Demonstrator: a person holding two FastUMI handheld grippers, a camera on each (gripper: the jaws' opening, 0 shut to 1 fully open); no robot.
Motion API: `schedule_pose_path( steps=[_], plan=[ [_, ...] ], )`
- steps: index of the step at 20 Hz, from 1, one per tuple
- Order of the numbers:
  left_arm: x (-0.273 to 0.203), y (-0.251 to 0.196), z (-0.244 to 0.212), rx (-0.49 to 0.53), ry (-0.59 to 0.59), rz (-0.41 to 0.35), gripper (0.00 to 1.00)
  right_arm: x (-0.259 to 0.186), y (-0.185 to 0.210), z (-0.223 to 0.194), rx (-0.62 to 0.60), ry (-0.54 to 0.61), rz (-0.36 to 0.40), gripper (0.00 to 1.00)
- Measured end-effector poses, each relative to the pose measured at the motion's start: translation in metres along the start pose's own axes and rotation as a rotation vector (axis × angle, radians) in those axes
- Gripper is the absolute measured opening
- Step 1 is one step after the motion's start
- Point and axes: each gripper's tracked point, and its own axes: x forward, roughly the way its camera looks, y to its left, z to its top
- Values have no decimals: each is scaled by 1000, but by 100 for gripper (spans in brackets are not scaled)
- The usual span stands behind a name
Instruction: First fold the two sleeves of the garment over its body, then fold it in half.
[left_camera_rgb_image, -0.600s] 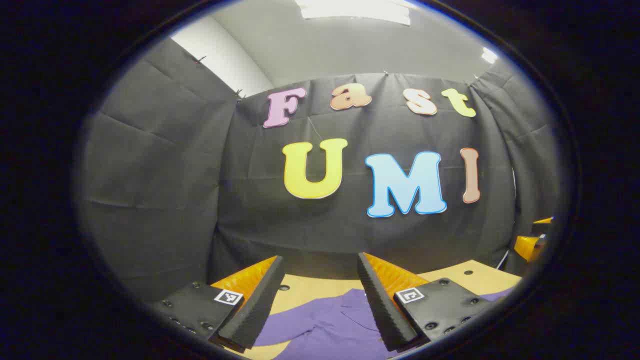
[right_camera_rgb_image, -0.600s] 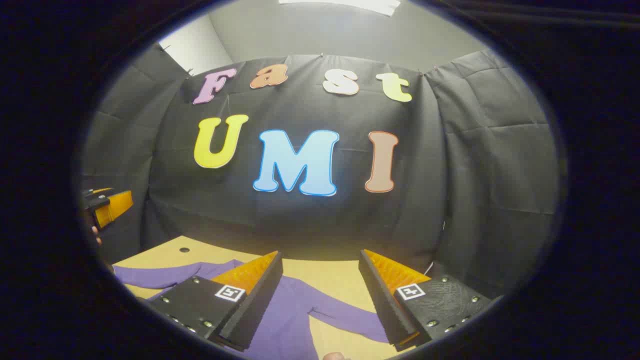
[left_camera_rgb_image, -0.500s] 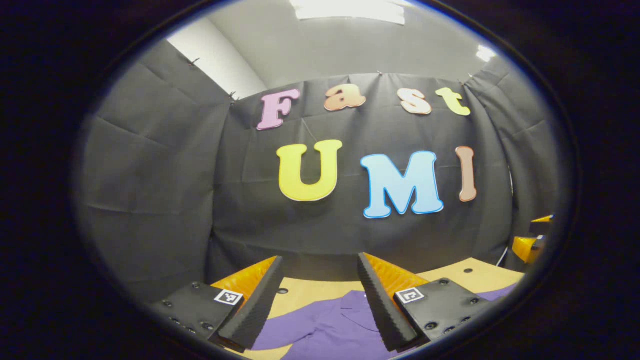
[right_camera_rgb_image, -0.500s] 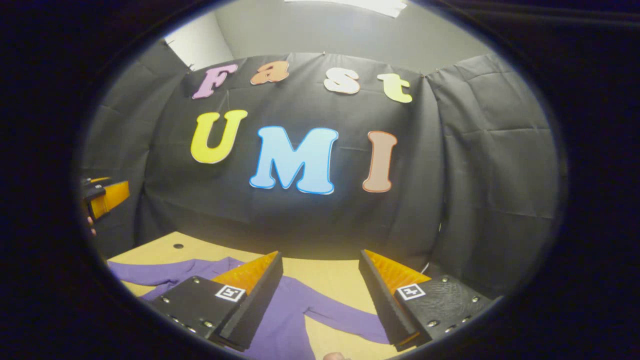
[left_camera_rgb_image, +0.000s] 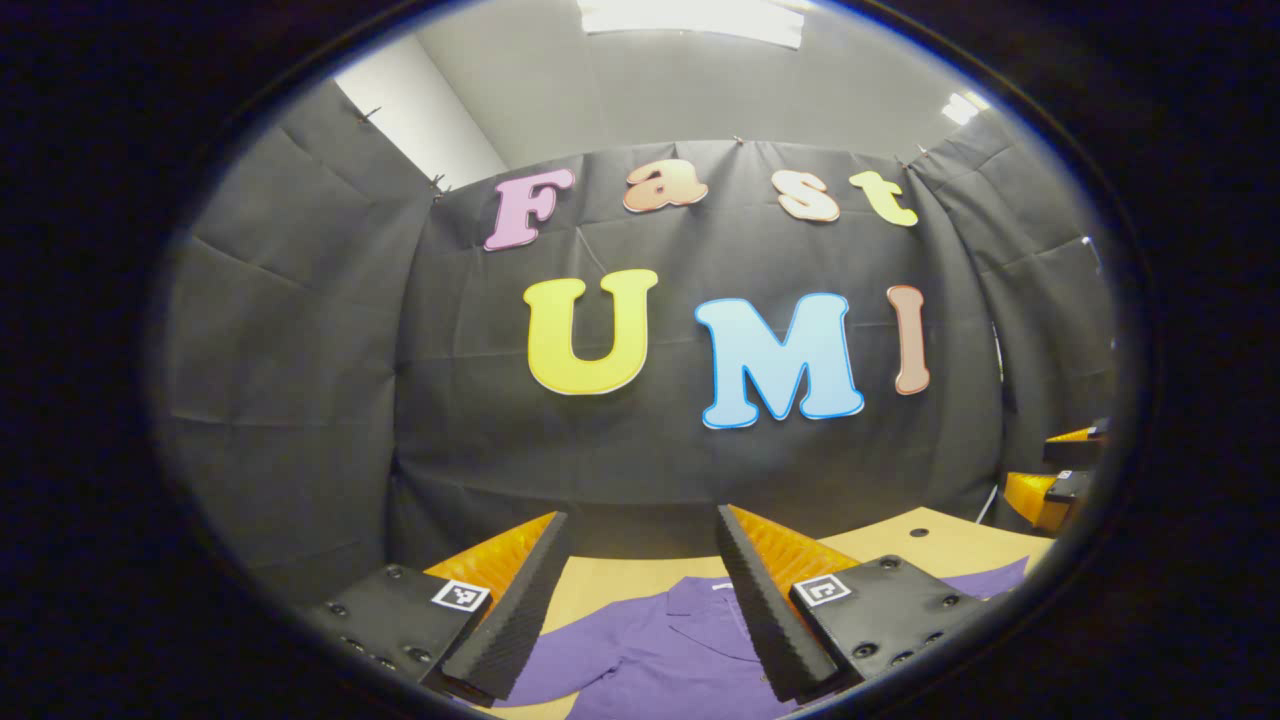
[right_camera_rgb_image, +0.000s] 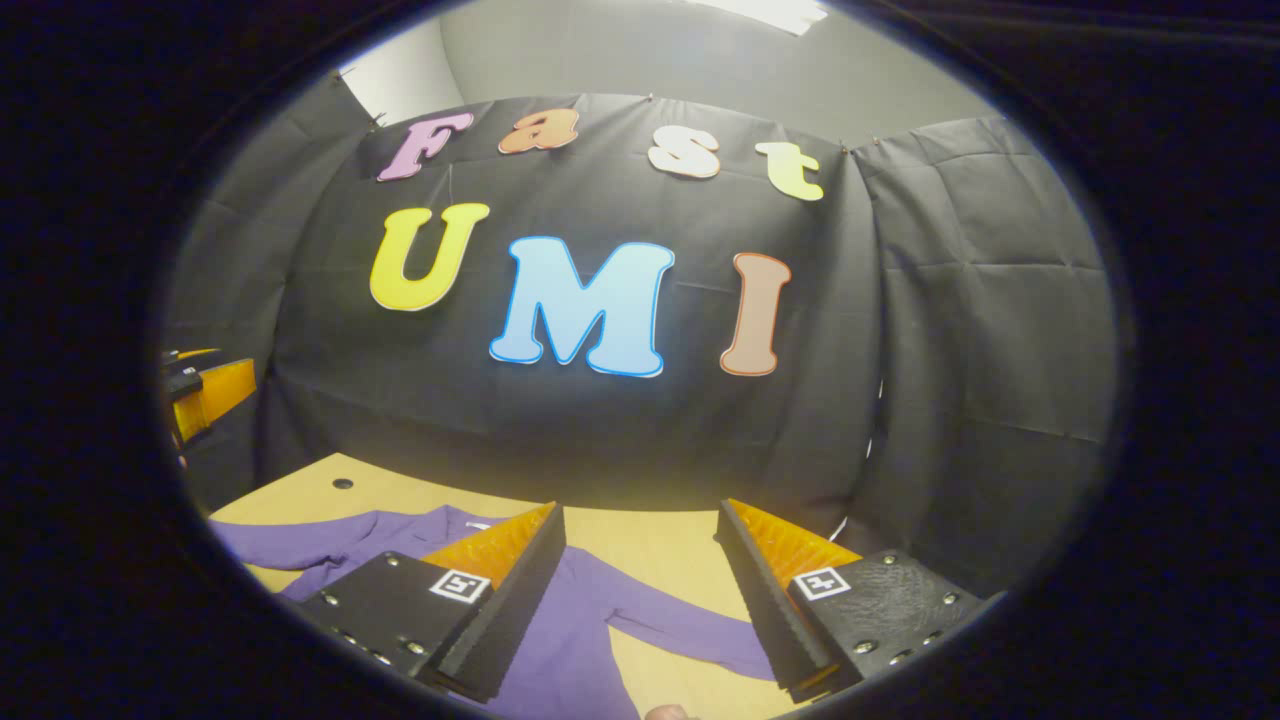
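Purple garment (left_camera_rgb_image: 660, 650) lying flat on the table (right_camera_rgb_image: 660, 550), sleeve (right_camera_rgb_image: 690, 630) outstretched and not yet folded. Over the last half-second more of the garment and table has entered both views, suggesting a descent toward it. Left gripper (left_camera_rgb_image: 640, 600) and right gripper (right_camera_rgb_image: 640, 600): fingers wide apart, holding nothing, above the cloth.

Purple long-sleeved fabric garment (left_camera_rgb_image: 650, 655) lies flat on the light wooden table (right_camera_rgb_image: 660, 550), sleeves spread left and right. Left hand-held gripper (left_camera_rgb_image: 640, 600) hangs above its collar; right hand-held gripper (right_camera_rgb_image: 640, 600) above its right sleeve (right_camera_rgb_image: 680, 630). Booth wall behind table.
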Motion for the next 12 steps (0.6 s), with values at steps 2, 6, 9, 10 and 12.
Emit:
schedule_pose_path(
  steps=[2,6,9,10,12],
  plan=[
    [-1,6,-3,-2,0,14,95,-1,1,-2,-2,6,4,94],
    [-5,6,-8,-6,9,24,95,-4,-7,-12,-6,30,-12,95],
    [-9,3,-12,11,14,28,96,-5,-23,-34,17,88,-36,94],
    [-9,2,-13,13,16,31,96,-3,-30,-41,29,107,-51,94],
    [-10,-2,-15,10,21,38,96,-1,-50,-58,50,150,-89,95]
  ],
)
